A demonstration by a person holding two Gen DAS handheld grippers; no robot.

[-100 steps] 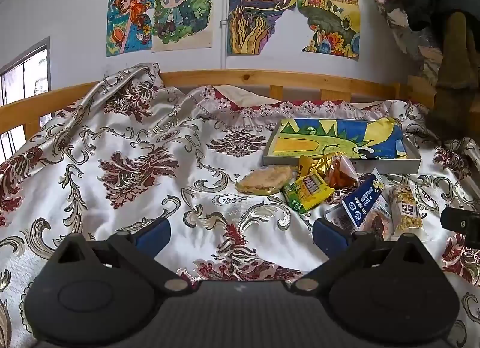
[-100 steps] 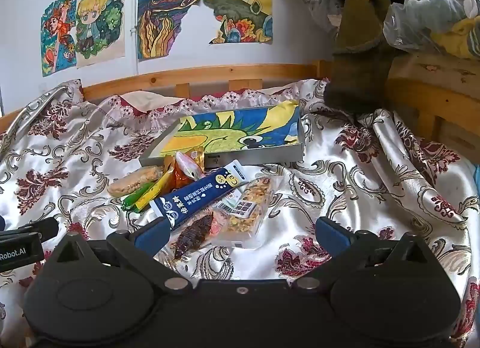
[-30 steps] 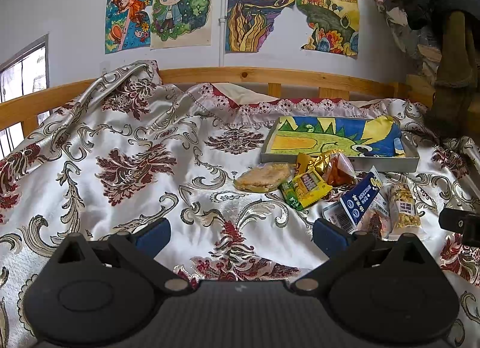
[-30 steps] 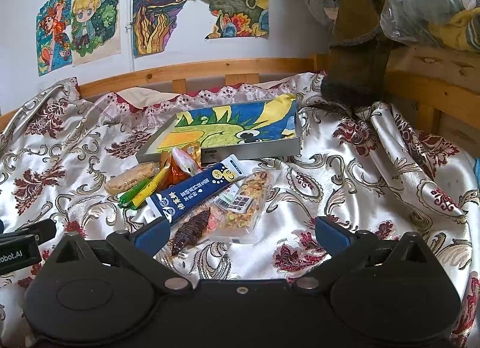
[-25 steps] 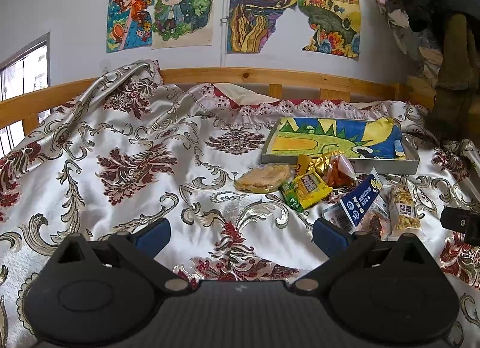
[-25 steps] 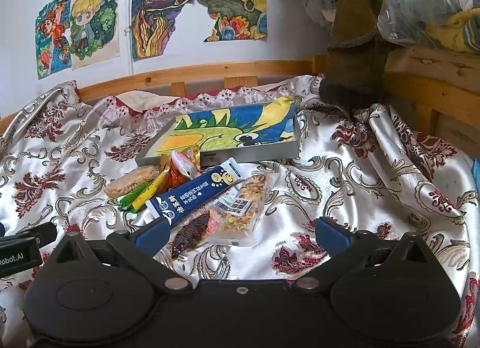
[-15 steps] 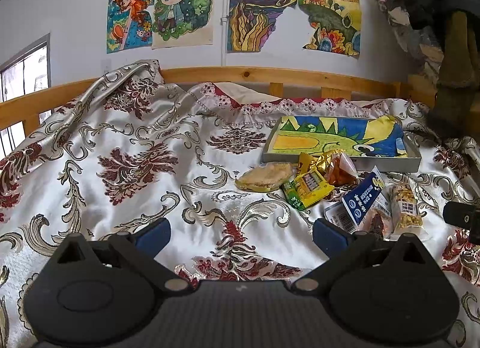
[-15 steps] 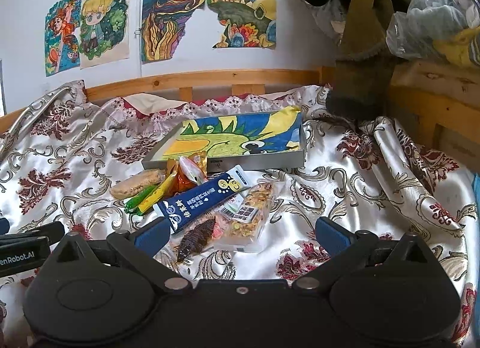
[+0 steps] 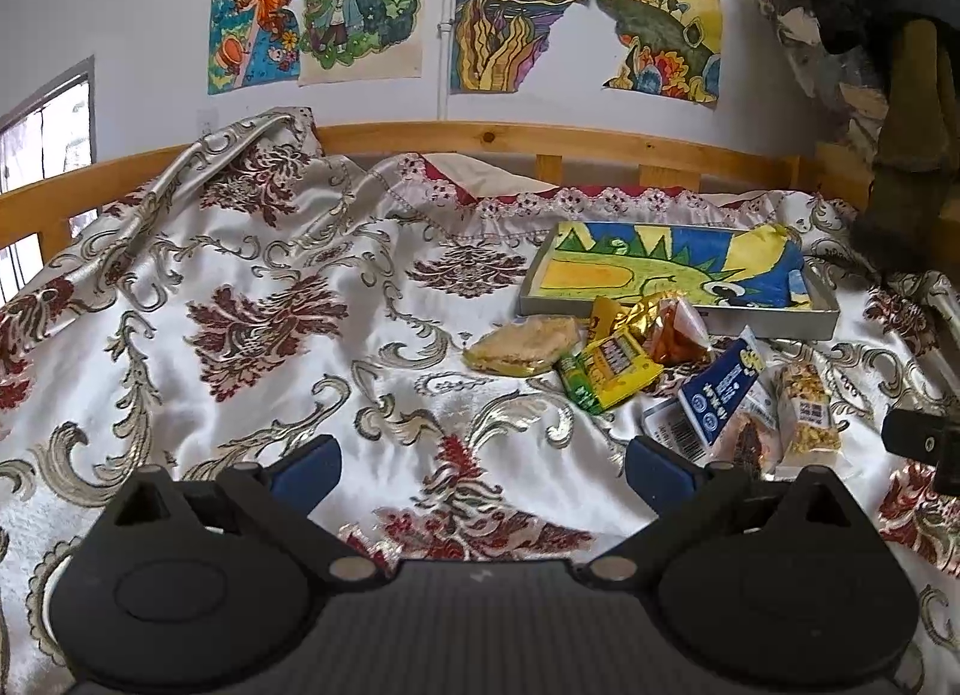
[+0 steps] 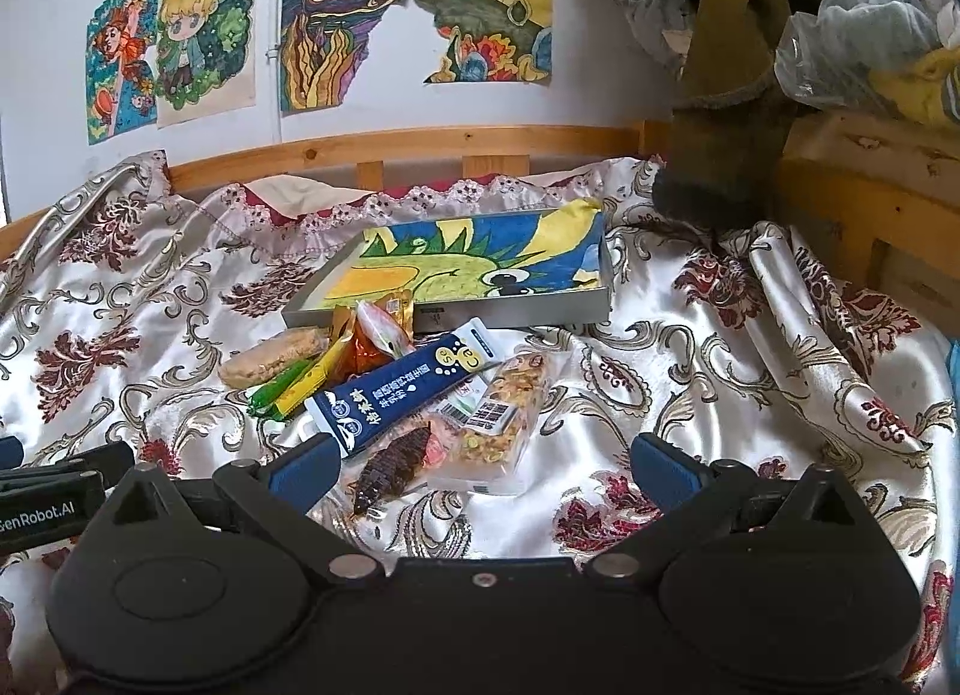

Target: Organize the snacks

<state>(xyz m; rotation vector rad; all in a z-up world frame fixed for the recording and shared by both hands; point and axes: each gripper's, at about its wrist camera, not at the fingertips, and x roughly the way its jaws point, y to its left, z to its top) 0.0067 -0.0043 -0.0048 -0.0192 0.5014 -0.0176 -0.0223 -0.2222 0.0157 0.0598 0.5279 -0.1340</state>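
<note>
Right wrist view: my fingers (image 10: 480, 464) gape wide, empty; overlapping snacks (image 10: 420, 395) could snag together when grabbed.

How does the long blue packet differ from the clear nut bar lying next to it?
The blue packet is opaque, dark blue with white print and a white end; the nut bar has a clear wrapper showing its nuts, with a barcode label. The blue packet is longer and lies more slanted, resting over other snacks; the nut bar is shorter and lies on the bedspread. Both lie outside the tray, untouched by either gripper.
</note>
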